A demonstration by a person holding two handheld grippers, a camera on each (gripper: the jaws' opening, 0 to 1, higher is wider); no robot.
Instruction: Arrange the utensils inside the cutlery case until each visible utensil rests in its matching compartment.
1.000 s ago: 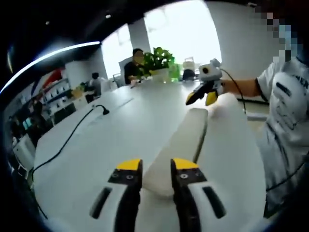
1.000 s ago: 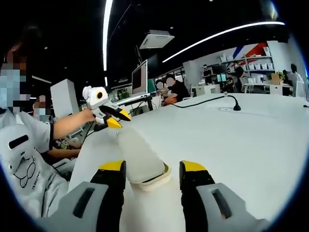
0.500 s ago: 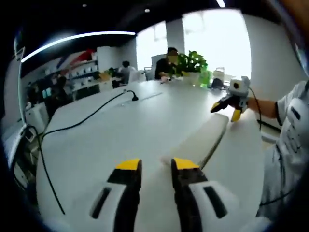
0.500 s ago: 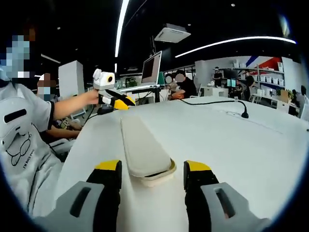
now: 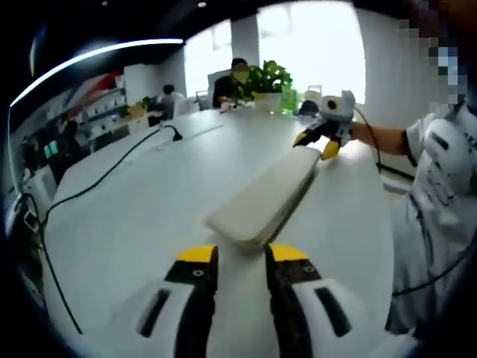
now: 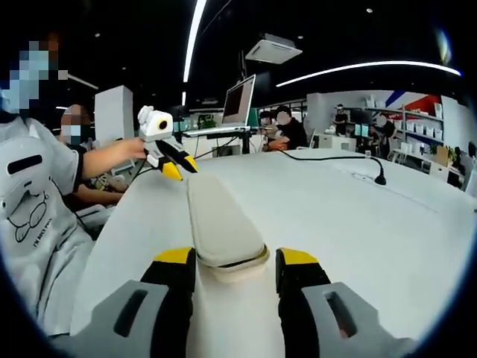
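Note:
A long beige cutlery case (image 5: 264, 198) lies closed on the white table (image 5: 149, 224), so no utensils can be seen. My left gripper (image 5: 242, 257) is open with a narrow gap, its yellow tips just short of the case's near end. At the far end my right gripper (image 5: 314, 144) has a tip on either side of the case. In the right gripper view the case (image 6: 220, 216) runs away from me, its near end between the jaws of my right gripper (image 6: 236, 257), with a thin gap on the right. My left gripper (image 6: 181, 170) hovers at the far end.
A black cable (image 5: 104, 194) with a small stand crosses the table; the same cable (image 6: 335, 159) shows in the right gripper view. A potted plant (image 5: 264, 78) and seated people are at the far end. A monitor (image 6: 242, 101) stands behind. The person's torso (image 5: 440, 186) borders the table edge.
One second ago the case's end lay between my left jaws; now it lies just ahead of them. My right jaws have narrowed slightly around the other end.

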